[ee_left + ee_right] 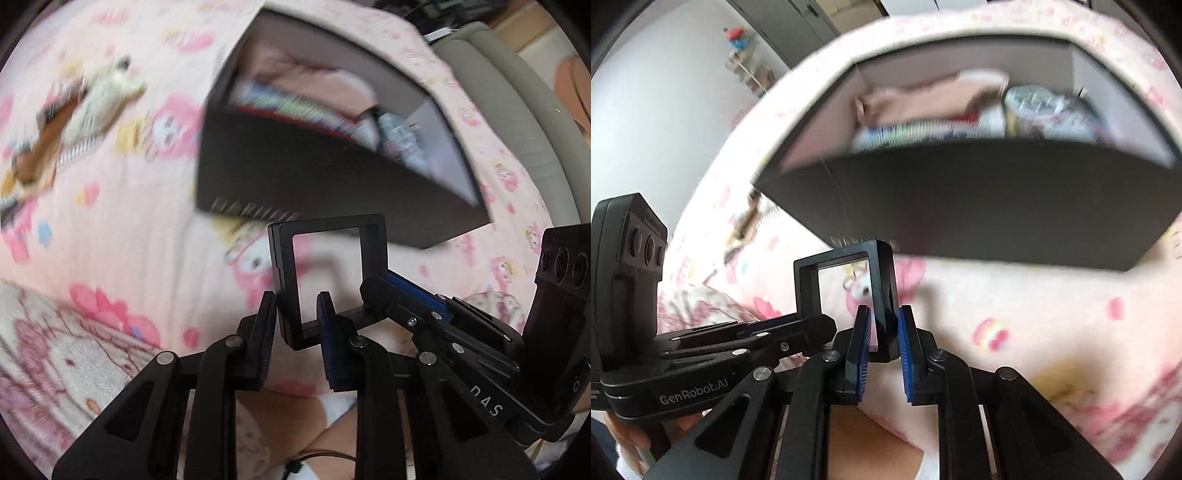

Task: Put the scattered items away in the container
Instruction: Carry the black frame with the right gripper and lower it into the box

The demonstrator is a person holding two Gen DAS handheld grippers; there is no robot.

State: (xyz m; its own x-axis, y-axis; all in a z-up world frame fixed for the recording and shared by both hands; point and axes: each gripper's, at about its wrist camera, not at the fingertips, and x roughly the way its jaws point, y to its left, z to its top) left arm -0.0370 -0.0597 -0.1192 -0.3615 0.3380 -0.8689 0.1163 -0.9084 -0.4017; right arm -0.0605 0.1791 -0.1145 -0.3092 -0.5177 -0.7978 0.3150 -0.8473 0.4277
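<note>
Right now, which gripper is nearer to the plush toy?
Left. Both clamp the frame; the left gripper holds the side toward the toy, the right gripper the side away from it.

Both grippers are matte black linkages with round silver pivot pins. The left gripper (297, 317) has ribbed dark-blue pads; the right gripper (882, 334) has brighter blue ribbed pads. Seen from the right wrist, the left unit reads "GenRobot.AI" in white, carries small screws and a block with 3 round lenses.
</note>
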